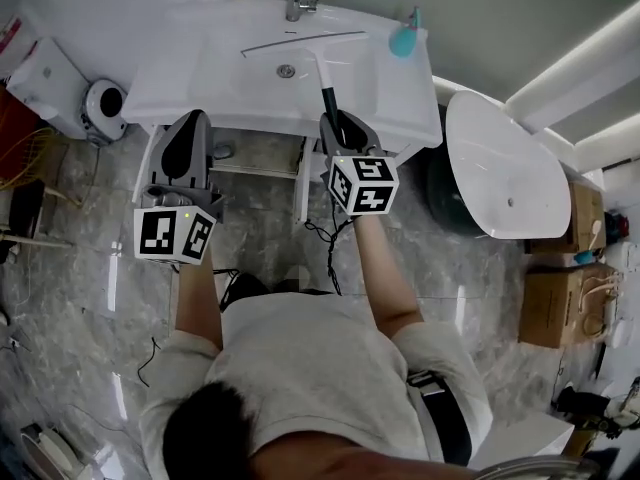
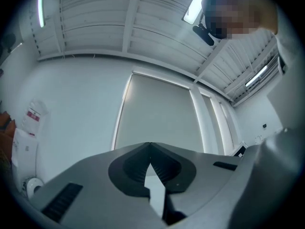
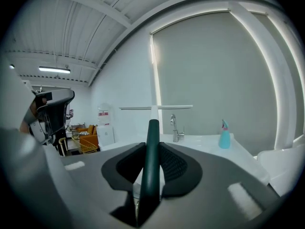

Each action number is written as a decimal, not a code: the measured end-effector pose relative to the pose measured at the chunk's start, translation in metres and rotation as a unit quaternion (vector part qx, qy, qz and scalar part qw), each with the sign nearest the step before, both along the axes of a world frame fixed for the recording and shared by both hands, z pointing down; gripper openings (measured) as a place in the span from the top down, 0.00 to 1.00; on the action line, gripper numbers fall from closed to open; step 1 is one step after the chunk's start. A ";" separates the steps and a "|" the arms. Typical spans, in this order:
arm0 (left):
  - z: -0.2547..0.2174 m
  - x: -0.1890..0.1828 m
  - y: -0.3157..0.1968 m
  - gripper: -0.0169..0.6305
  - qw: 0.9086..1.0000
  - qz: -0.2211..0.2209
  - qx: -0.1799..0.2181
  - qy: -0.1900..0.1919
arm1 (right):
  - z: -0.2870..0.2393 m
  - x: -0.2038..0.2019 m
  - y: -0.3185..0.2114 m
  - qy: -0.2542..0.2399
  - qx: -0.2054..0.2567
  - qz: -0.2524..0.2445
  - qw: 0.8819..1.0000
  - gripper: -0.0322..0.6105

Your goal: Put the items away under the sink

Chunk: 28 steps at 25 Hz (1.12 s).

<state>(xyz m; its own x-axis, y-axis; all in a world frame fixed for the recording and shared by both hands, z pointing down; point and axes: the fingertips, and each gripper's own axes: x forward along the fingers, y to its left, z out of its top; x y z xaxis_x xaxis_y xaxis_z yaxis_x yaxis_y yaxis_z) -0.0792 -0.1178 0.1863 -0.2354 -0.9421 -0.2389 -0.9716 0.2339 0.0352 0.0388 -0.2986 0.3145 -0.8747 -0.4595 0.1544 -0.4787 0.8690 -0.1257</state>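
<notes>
- We are clamping the right tool [image 3: 151, 149] on the squeegee [image 1: 303, 44] handle, steering its blade over the sink [image 1: 205, 88].
- We are holding the left tool [image 2: 150, 147] together, empty, before the sink.

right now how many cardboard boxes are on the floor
2. Both sit at the head view's right edge: the farther cardboard box toward the top, and the nearer cardboard box just below it in the picture. Others may be hidden out of frame.
</notes>
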 end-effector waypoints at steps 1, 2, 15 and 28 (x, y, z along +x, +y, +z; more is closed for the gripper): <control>-0.001 -0.006 0.008 0.96 1.000 -0.009 0.002 0.000 | -0.001 -0.009 0.007 -0.001 0.002 -0.009 1.000 0.79; -0.001 -0.011 0.015 0.96 1.000 -0.016 0.003 0.000 | -0.002 -0.017 0.013 -0.001 0.003 -0.017 1.000 0.79; -0.012 -0.070 0.111 0.96 0.998 -0.059 0.004 0.002 | -0.009 -0.095 0.106 -0.001 -0.002 -0.061 0.998 0.79; 0.001 -0.119 0.200 0.96 0.998 -0.065 -0.010 0.012 | 0.014 -0.140 0.197 0.012 -0.023 -0.057 0.998 0.79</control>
<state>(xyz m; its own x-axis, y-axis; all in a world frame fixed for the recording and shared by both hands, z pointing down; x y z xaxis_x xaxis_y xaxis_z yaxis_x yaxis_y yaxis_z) -0.1986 0.0823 0.1870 -0.3622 -0.9073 -0.2138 -0.9316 0.3596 0.0521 -0.1016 -0.1016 0.3280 -0.9164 -0.3493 0.1953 -0.3807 0.9114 -0.1562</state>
